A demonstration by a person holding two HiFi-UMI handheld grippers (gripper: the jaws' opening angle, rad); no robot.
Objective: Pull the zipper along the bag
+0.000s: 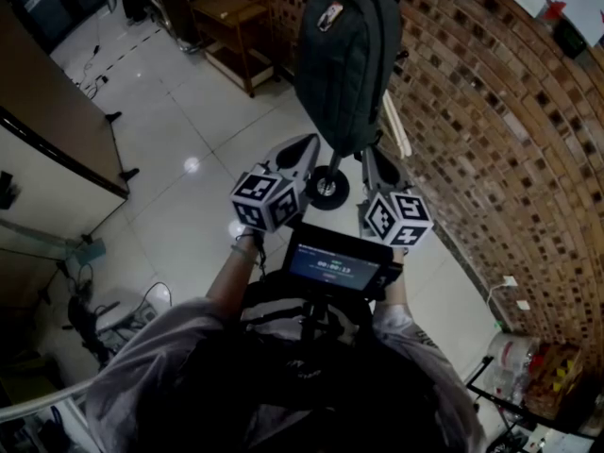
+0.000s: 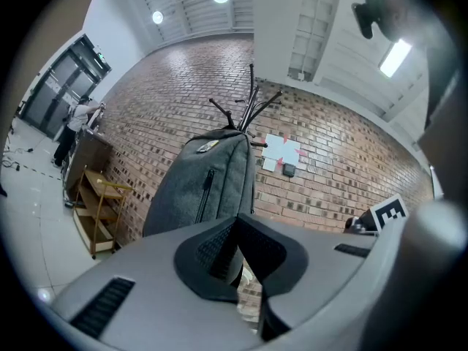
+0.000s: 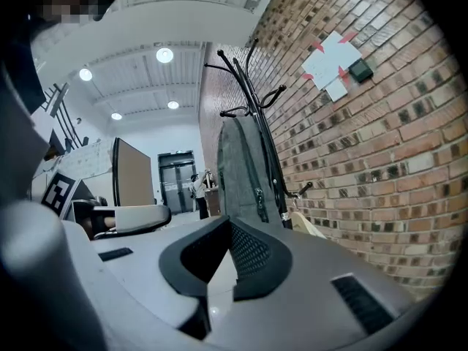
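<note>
A dark grey backpack (image 1: 349, 59) hangs from a black coat rack (image 3: 245, 72) against the brick wall. Its front zipper (image 2: 207, 192) runs down the fabric in the left gripper view. A side zipper with a pull (image 3: 259, 196) shows in the right gripper view. My left gripper (image 1: 311, 144) is just below the bag's bottom left, shut with nothing between its pads (image 2: 219, 251). My right gripper (image 1: 370, 157) is at the bag's bottom right, also shut and empty. Neither gripper touches the bag (image 3: 238, 170).
The rack's wheeled foot (image 1: 328, 187) stands on the white tiled floor between the grippers. A wooden shelf (image 1: 231, 26) is left of the bag, by the brick wall (image 1: 491, 111). A small screen (image 1: 335, 264) hangs at the person's chest. A person (image 2: 73, 126) stands far off.
</note>
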